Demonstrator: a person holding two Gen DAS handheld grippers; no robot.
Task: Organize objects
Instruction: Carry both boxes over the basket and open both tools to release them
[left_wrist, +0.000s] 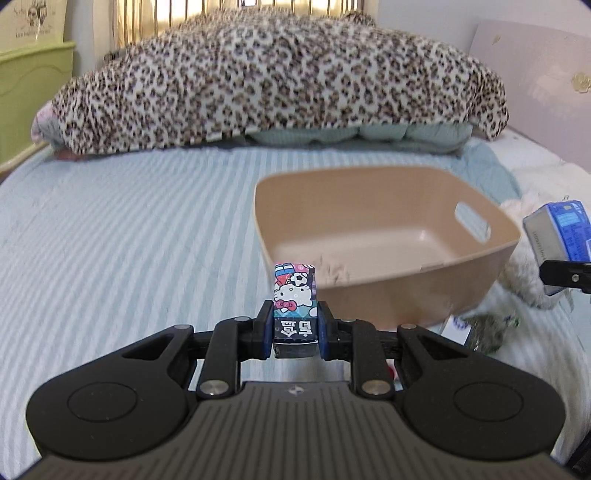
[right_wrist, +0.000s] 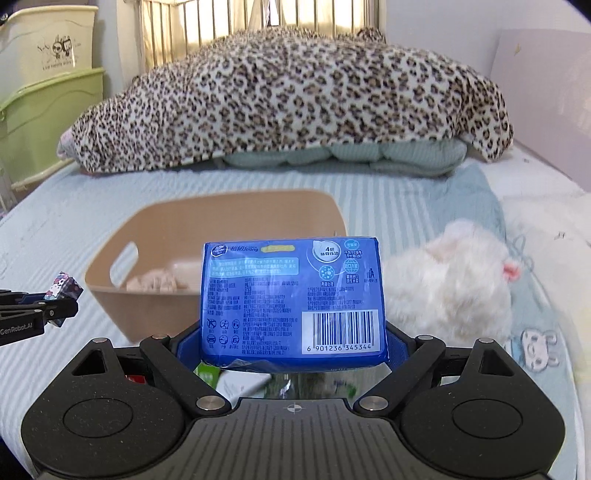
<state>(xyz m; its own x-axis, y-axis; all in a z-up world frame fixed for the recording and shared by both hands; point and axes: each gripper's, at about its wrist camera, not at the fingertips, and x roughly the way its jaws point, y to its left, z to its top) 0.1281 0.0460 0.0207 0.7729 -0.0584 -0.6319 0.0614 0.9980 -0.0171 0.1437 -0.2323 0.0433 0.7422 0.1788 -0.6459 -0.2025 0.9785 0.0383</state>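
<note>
My left gripper (left_wrist: 294, 325) is shut on a small Hello Kitty box (left_wrist: 294, 295), held above the striped bedsheet just left of a tan plastic basket (left_wrist: 413, 295). My right gripper (right_wrist: 293, 332) is shut on a blue tissue pack (right_wrist: 291, 299), held in front of the basket (right_wrist: 122, 314). The tissue pack also shows at the right edge of the left wrist view (left_wrist: 561, 236). The Hello Kitty box shows at the left edge of the right wrist view (right_wrist: 66, 290). The basket is open-topped with handle slots.
A white plush toy (right_wrist: 450, 280) lies right of the basket. A leopard-print blanket (left_wrist: 280, 74) covers pillows at the bed's head. Green and cream bins (right_wrist: 44, 96) stand at the left. Small packets (right_wrist: 240, 380) lie under my right gripper.
</note>
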